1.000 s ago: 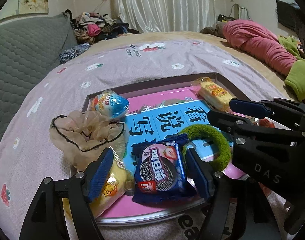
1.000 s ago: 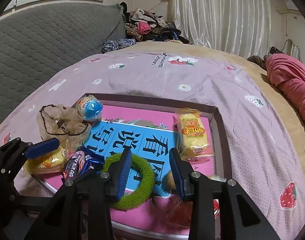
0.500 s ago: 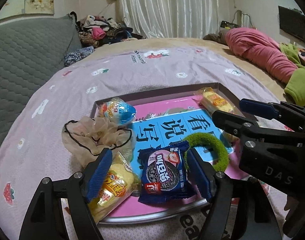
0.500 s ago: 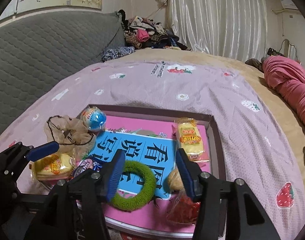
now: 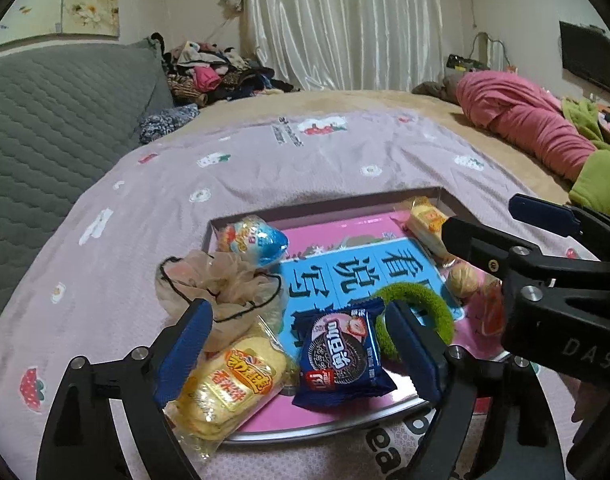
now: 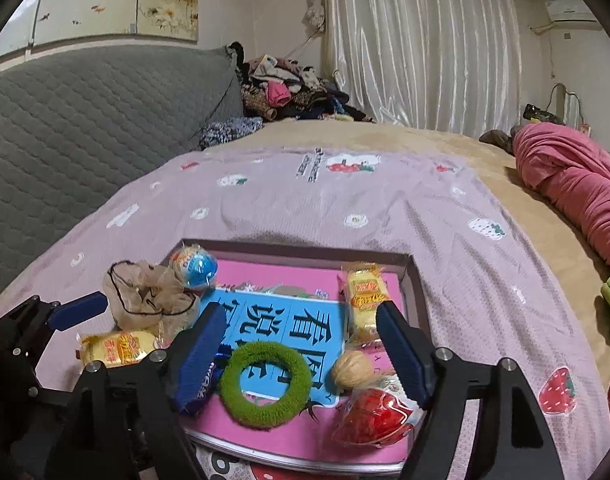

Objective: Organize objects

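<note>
**A:** So, status on the sort?

**B:** Looks early. Everything sits loose on or around the tray (image 6: pixel 410 292). Nothing is grouped that I can see. Left gripper (image 5: pixel 301 354) has jaws apart, empty, hovering over the near left part of the tray. Right gripper (image 6: pixel 301 344) also spread wide, holding nothing, over the near right part.

**A:** What's under the left one?

**B:** Blue cookie pack (image 5: pixel 339 360), between the fingers but not touched. Long axis runs roughly near-to-far, print upside down from the left wrist camera. Yellow cake pack (image 5: pixel 225 392) just left of it, tilted, long axis near-left to far-right, near end hanging over the tray rim.

**A:** Right side?

**B:** Green hair ring (image 6: pixel 265 384) lies flat, round, no axis to speak of. Walnut (image 6: pixel 351 370) beside it, red snack bag (image 6: pixel 375 416) at the near right corner. Second yellow cake (image 6: pixel 365 300) along the right wall, long axis near-to-far.

**A:** Rest?

**B:** Blue egg toy (image 5: pixel 255 242) at the far left corner, beige mesh pouch (image 5: pixel 217 284) draped over the left rim. My guess: all sorting still left.
</note>
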Demonstrator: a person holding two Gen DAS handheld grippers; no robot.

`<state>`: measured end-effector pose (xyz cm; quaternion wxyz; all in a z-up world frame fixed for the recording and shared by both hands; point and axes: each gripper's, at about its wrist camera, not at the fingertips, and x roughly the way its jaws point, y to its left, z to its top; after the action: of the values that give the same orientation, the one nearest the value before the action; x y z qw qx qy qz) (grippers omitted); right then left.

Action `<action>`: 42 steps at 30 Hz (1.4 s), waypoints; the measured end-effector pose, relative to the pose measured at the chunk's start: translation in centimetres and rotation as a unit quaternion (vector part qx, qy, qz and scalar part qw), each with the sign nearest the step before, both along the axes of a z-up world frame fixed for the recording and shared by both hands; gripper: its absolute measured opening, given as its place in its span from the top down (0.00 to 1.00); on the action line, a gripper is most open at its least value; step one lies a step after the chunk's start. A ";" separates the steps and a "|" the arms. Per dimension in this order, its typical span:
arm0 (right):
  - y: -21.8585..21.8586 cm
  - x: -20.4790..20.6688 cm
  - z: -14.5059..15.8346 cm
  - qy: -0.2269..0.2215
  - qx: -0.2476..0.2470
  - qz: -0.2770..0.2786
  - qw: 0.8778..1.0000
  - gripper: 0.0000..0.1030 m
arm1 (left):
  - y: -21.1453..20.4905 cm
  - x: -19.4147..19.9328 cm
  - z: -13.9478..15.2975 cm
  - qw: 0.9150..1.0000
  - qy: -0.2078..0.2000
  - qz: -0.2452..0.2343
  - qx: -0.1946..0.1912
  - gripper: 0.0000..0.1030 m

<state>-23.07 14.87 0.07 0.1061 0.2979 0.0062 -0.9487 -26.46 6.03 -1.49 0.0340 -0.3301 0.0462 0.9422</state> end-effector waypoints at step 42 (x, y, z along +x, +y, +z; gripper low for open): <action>0.6 6.6 5.6 0.029 0.015 -0.013 0.999 0.02 | -2.7 5.3 6.1 0.998 0.046 0.047 0.020 0.00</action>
<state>-16.46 15.49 5.71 0.0887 0.2720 0.0197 -0.9580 -21.15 3.28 4.60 -0.0055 -0.2870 0.0136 0.9578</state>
